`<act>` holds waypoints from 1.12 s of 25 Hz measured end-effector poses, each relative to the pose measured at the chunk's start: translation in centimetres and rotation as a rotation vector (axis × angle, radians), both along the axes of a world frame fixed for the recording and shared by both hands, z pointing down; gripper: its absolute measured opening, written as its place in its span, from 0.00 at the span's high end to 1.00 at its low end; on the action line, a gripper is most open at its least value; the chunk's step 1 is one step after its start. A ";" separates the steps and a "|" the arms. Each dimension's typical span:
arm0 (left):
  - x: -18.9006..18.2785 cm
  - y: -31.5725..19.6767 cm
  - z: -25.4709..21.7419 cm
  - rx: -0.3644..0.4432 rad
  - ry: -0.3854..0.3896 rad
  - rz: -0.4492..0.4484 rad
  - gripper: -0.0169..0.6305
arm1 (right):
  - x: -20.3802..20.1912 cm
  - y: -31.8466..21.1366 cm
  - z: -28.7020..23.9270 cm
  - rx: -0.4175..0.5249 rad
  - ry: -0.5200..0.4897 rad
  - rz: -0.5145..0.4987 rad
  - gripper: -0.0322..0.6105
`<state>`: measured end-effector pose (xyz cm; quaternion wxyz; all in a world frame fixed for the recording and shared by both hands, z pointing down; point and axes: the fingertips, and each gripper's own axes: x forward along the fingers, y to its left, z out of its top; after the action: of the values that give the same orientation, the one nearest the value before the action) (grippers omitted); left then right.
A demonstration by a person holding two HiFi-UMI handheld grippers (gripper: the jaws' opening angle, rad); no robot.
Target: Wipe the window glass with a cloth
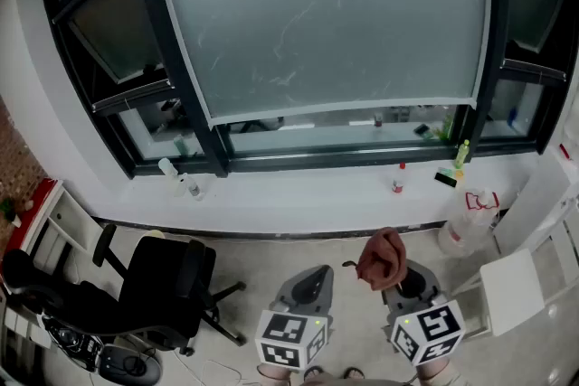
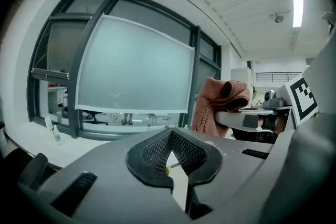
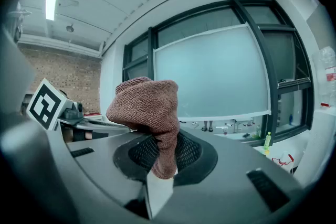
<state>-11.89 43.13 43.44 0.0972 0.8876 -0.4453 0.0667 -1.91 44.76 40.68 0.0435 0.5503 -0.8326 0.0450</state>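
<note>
The frosted window glass point(image 1: 326, 14) fills the upper middle of the head view, set in a black frame above a white sill point(image 1: 298, 205). A reddish-brown cloth point(image 1: 383, 258) bunches up from my right gripper point(image 1: 399, 278), which is shut on it, low and well short of the glass. In the right gripper view the cloth point(image 3: 147, 113) stands up from the right gripper point(image 3: 163, 166), with the glass point(image 3: 210, 73) behind. My left gripper point(image 1: 315, 277) hangs beside it, shut and holding nothing. From the left gripper point(image 2: 170, 162) I see the cloth point(image 2: 218, 105) at the right and the glass point(image 2: 134, 68) ahead.
A black office chair point(image 1: 154, 285) stands at the lower left. On the sill are a clear bottle point(image 1: 169, 169), a small red-capped bottle point(image 1: 398, 184) and a green bottle point(image 1: 462, 154). A plastic bag point(image 1: 470, 212) and a white seat point(image 1: 511, 285) sit at the right.
</note>
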 end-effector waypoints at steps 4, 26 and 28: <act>0.4 -0.2 -0.4 0.009 0.002 0.001 0.97 | 0.5 -0.1 -0.2 0.008 0.003 -0.003 0.88; 5.6 -2.9 0.3 0.007 0.002 -0.046 0.97 | 4.8 -2.4 0.8 -0.002 0.002 -0.088 0.88; 5.6 -4.0 0.3 0.004 0.005 -0.049 0.97 | 4.9 -3.3 1.1 -0.020 0.007 -0.090 0.88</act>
<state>-6.25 39.15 43.78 0.0982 0.8769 -0.4666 0.0613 2.94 41.50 41.74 0.0538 0.5120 -0.8559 0.0496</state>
